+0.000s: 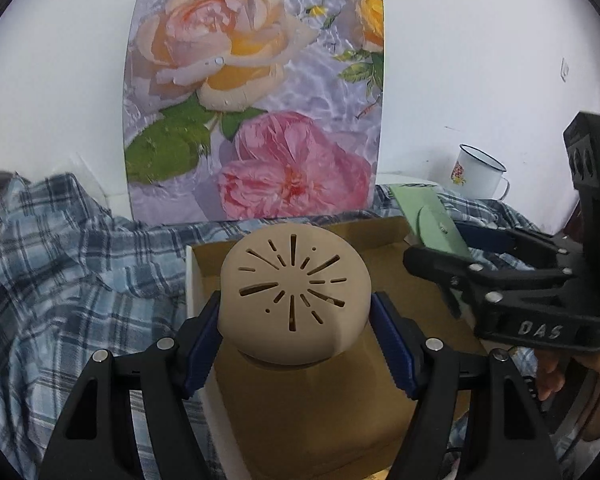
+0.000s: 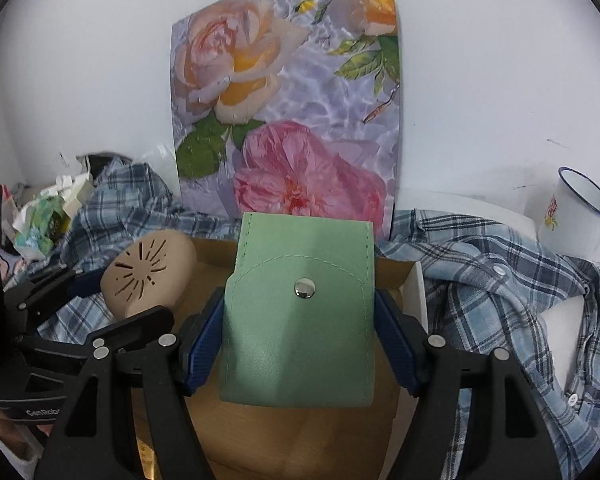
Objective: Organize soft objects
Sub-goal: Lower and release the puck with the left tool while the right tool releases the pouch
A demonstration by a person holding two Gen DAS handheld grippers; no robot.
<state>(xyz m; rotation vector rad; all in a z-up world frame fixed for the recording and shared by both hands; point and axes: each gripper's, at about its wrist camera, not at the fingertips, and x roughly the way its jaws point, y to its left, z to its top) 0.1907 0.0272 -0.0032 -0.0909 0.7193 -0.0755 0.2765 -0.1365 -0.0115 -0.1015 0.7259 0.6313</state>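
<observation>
My left gripper (image 1: 296, 312) is shut on a round beige soft object (image 1: 296, 292) with slits radiating from its middle, and holds it above an open cardboard box (image 1: 324, 420). My right gripper (image 2: 300, 320) is shut on a green leather pouch (image 2: 300, 328) with a metal snap, held over the same box (image 2: 284, 448). In the left wrist view the right gripper (image 1: 476, 256) and the pouch (image 1: 436, 220) are at the right. In the right wrist view the left gripper (image 2: 92, 280) with the beige object (image 2: 148, 272) is at the left.
A blue plaid shirt (image 1: 60, 280) lies crumpled around the box, also in the right wrist view (image 2: 500, 280). A flower picture (image 1: 256, 100) leans on the white wall. A white enamel mug (image 2: 576, 216) stands at the right. Crumpled paper and clutter (image 2: 44, 216) sit at the left.
</observation>
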